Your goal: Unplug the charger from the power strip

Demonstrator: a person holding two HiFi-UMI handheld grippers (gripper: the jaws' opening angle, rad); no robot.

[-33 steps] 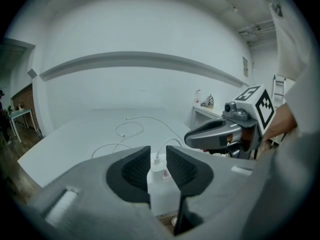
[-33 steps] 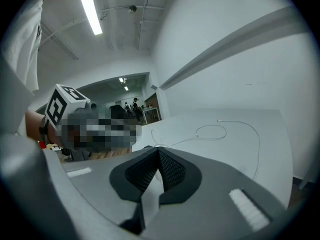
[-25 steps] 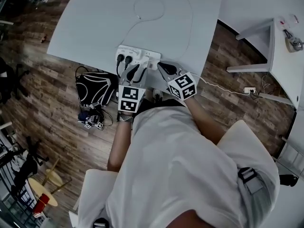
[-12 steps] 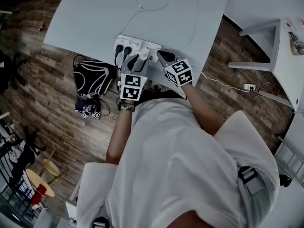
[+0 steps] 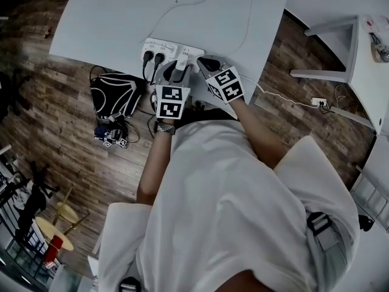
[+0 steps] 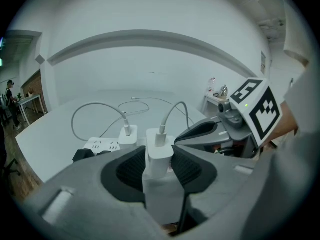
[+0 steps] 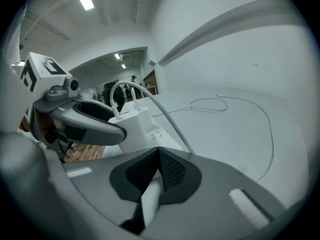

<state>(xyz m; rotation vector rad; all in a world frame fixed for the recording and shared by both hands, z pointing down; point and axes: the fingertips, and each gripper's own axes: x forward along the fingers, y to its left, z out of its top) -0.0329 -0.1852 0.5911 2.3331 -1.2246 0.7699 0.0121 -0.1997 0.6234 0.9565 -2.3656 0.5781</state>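
- Between the left gripper (image 6: 160, 159) jaws, lower centre of its view: white charger (image 6: 159, 143), upright, pads (image 6: 131, 170) set against its two sides with no gap showing; read as a grip taken.
- Low in the right gripper (image 7: 159, 156) view: pads (image 7: 172, 170) together at the tips, nothing pinched there; a white length (image 7: 149, 204) in the slot behind them, cord or strip edge, cannot tell which. In the head view, tip just beside the strip's right end.
- Just beyond, at the table's near edge: charger seated in the strip (image 6: 102, 145), not yet pulled, cable (image 6: 175, 111) rising from its top and looping off across the table (image 5: 121, 23).
- Just left of it on the strip: a second white charger (image 6: 128, 134) with its own cable; further left, two black plugs (image 5: 152, 58).
- Done so far, by judgement: reach and grasp. Left to do: the pull itself, straight out of the socket, probably with the strip held down so as not to lift along.
- Writing: none legible. Only square black-and-white marker patterns on the gripper cubes (image 5: 171, 101), no words; faint grey marks on the strip's top in the right gripper view, too small to read; no brand to be made out on either charger.
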